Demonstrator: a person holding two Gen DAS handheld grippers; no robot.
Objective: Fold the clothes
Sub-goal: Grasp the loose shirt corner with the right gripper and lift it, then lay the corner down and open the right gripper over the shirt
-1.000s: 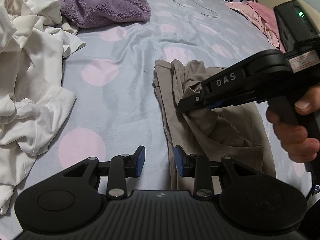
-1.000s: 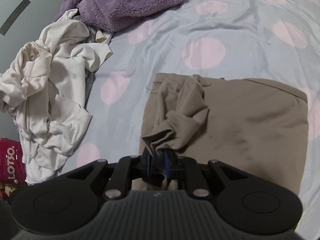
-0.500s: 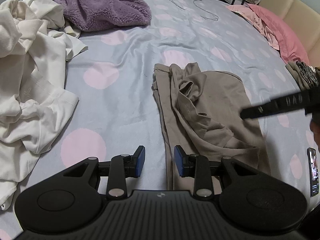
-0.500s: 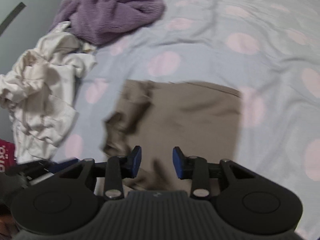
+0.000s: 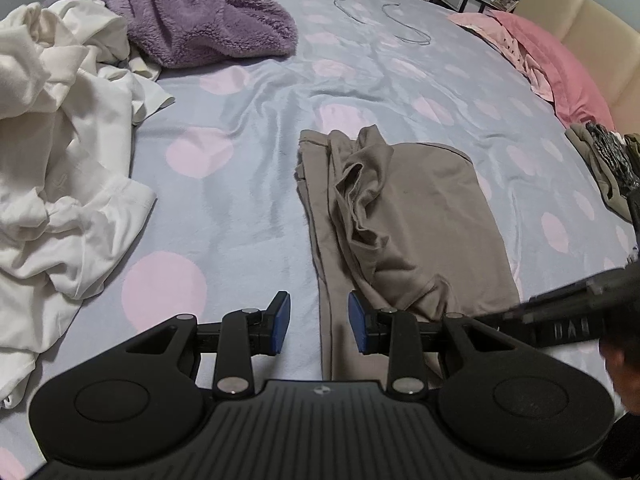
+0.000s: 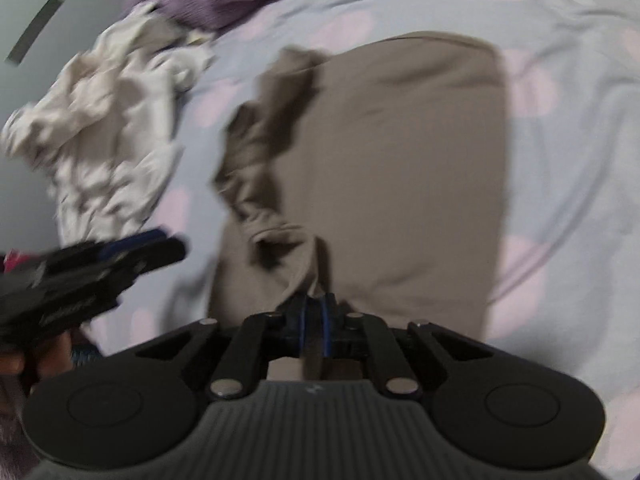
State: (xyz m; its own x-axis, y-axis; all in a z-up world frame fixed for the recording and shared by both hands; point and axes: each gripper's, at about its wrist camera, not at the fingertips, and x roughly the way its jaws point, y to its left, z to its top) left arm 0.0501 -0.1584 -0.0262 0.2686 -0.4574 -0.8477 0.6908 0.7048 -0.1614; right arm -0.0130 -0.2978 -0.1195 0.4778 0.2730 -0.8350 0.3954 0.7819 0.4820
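The left claw (image 5: 319,322) is wide apart, holding nothing, just over the near edge of the brown shirt (image 5: 424,216). The right claw (image 6: 315,322) is pinched tight on the shirt's near hem. The shirt lies partly folded on the spotted bed (image 5: 240,200). White clothes (image 5: 60,160) sit to the left. A purple fluffy robe (image 5: 200,12) lies farther back.
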